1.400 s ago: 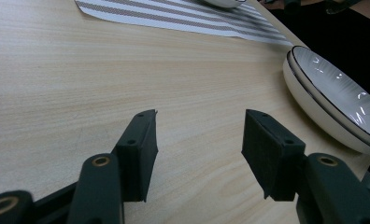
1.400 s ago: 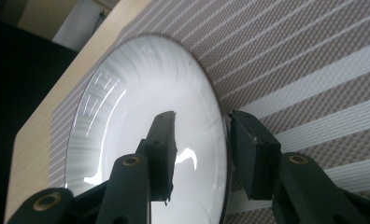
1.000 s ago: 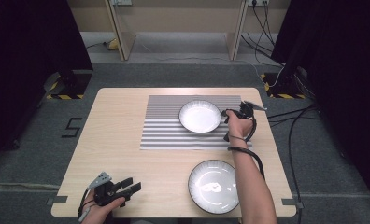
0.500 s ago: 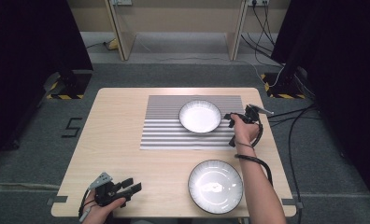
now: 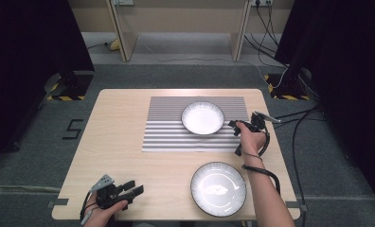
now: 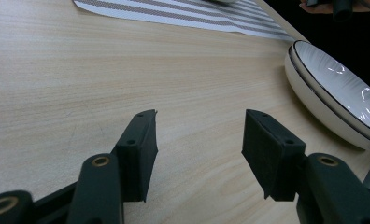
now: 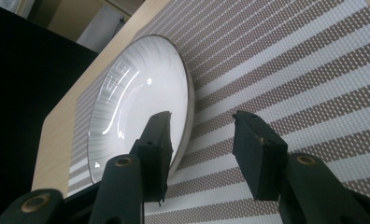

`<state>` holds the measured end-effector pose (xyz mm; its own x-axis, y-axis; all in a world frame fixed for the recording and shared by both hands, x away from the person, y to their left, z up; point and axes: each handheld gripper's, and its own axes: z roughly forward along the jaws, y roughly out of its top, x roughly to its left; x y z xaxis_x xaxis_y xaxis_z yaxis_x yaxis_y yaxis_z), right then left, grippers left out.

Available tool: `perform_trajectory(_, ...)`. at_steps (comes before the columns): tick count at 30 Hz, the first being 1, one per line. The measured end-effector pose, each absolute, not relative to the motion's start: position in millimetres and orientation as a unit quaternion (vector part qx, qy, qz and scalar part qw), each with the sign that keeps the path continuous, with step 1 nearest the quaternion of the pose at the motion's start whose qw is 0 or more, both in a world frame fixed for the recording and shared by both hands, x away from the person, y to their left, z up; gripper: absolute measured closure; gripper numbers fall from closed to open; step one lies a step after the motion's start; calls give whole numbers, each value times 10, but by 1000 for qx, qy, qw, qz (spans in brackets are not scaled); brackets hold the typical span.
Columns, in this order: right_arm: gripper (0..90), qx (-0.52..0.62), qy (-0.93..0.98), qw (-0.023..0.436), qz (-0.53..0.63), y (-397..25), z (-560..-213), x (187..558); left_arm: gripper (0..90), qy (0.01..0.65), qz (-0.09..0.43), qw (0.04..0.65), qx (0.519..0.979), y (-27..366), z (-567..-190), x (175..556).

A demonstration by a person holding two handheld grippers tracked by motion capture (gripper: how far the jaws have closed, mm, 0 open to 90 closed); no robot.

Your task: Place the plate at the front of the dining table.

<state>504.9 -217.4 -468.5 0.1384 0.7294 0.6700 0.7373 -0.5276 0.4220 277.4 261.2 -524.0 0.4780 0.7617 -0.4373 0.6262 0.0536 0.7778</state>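
Observation:
A white ribbed plate (image 5: 202,117) with a dark rim rests on a striped placemat (image 5: 166,135). My right gripper (image 5: 234,126) is at the plate's right rim. In the right gripper view that gripper (image 7: 202,128) is open, and the plate (image 7: 131,102) lies just ahead with its rim beside the left jaw, nothing clamped. A second white plate (image 5: 218,188) lies on bare wood at the front right. My left gripper (image 5: 131,187) rests near the front left edge. In the left gripper view it (image 6: 199,135) stands open over bare wood, with the second plate (image 6: 332,88) off to the right.
The wooden table (image 5: 114,127) has its right edge close behind the right hand. Cables (image 5: 294,118) trail over the floor to the right. Wooden legs of a bench (image 5: 124,33) stand beyond the far edge.
The right hand has drifted a little toward the near side, staying by the plate's right rim. Both plates and the left gripper have not moved.

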Motion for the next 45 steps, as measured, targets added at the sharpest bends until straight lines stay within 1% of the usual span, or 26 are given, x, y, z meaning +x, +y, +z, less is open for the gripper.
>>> perform_trajectory(16,566,-746,-496,2,-444,-2236,-4704,4879,446,507,65,519,685,2608,-5243,2774)
perform_trajectory(30,561,-738,-501,12,-451,-2229,-4679,4720,446,508,65,519,684,2610,-5243,2775)
perform_trajectory(37,561,-733,-514,4,-445,-2212,-4699,4633,446,508,66,519,684,2612,-5242,2774)
perform_trajectory(45,561,-732,-519,7,-441,-2218,-4737,4548,446,508,66,519,684,2613,-5245,2775)
